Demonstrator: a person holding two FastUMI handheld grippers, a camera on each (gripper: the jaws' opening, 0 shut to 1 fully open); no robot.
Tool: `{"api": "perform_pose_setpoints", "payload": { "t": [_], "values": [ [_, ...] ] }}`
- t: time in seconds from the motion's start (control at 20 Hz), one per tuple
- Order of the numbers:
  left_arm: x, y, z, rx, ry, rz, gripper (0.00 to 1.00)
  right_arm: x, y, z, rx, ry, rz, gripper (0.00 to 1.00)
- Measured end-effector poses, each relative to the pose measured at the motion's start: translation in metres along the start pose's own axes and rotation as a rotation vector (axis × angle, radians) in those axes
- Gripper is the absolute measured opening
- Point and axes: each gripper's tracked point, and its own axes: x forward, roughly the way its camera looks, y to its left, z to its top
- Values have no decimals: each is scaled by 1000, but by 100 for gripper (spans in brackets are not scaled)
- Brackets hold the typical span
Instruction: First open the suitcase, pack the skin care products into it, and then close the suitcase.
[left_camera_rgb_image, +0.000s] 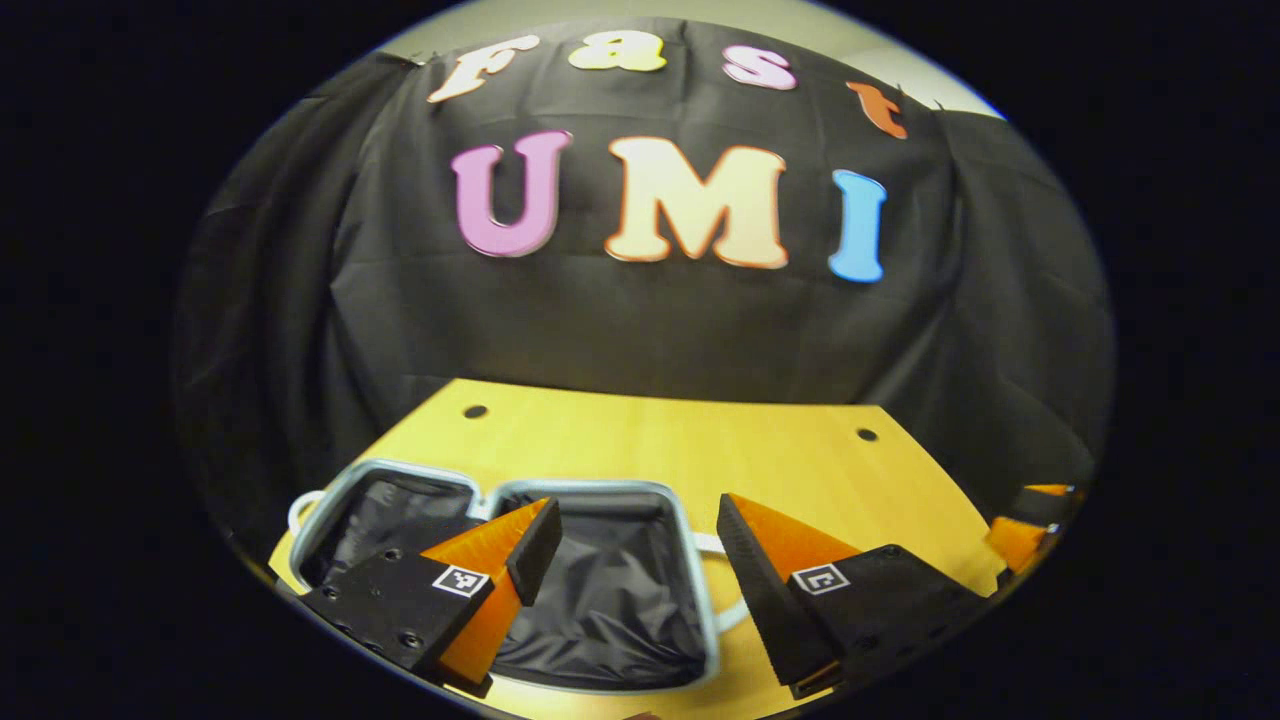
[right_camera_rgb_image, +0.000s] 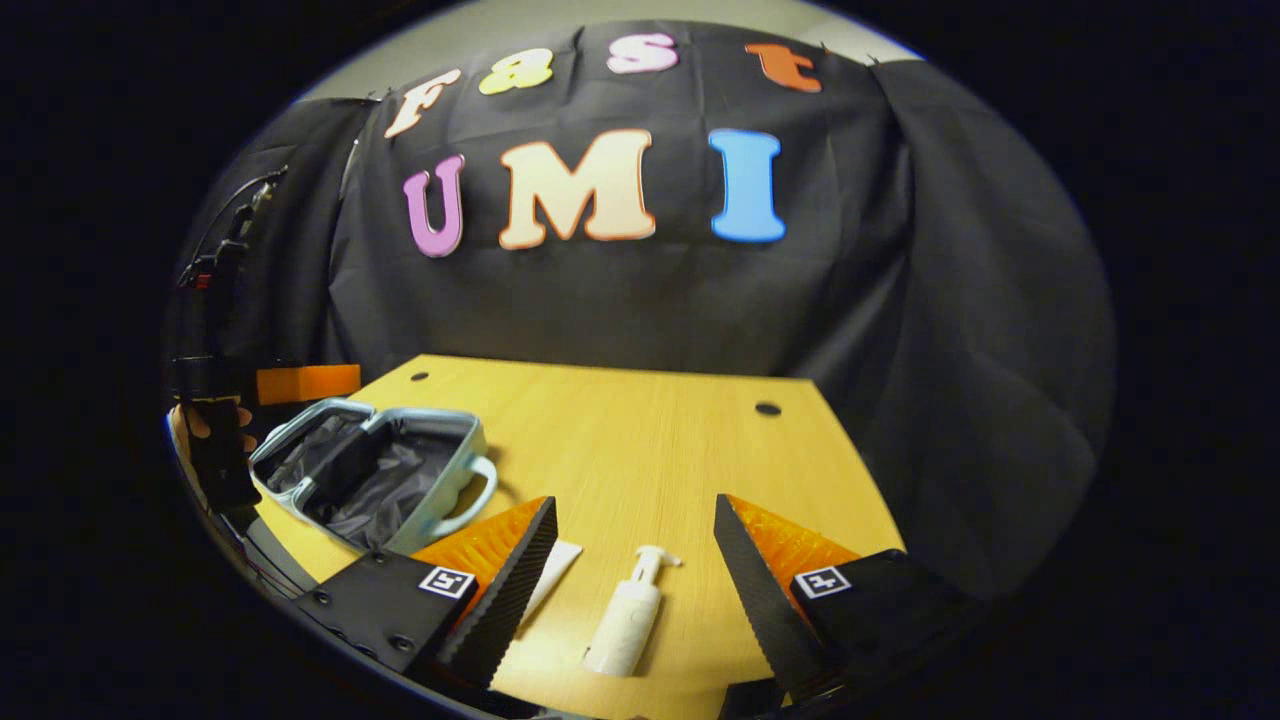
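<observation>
The small suitcase (left_camera_rgb_image: 600, 610) lies open on the wooden table (left_camera_rgb_image: 650, 440), both black-lined halves facing up inside a pale rim. My left gripper (left_camera_rgb_image: 635, 508) hovers just above it, open and empty. In the right gripper view the same suitcase (right_camera_rgb_image: 390, 490) sits at the table's left. A white pump bottle (right_camera_rgb_image: 625, 620) lies on its side between the fingers of my right gripper (right_camera_rgb_image: 635, 505), which is open above it. A white tube (right_camera_rgb_image: 552, 572) lies beside the bottle, partly hidden behind the gripper's left finger.
A hand (right_camera_rgb_image: 185, 425) holds the left gripper (right_camera_rgb_image: 300, 384) at the far left, over the suitcase. The right gripper (left_camera_rgb_image: 1030, 525) peeks in at the right edge. Two round holes (right_camera_rgb_image: 768, 408) mark the table's far side. Black cloth walls the booth.
</observation>
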Motion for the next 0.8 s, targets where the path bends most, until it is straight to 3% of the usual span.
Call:
{"api": "perform_pose_setpoints", "payload": {
  "t": [0.15,0.4,0.6,0.8],
  "values": [
    [6,-60,-47,27,120,-87,94,17,-9,-47,67,148,15,100],
    [18,-130,-129,35,311,-173,94,33,-18,-89,50,238,20,100],
    [27,-145,-182,5,470,-176,95,32,-23,-96,33,253,21,100],
    [43,-150,-218,34,540,-178,95,29,-26,-100,14,259,18,99]
  ]
}}
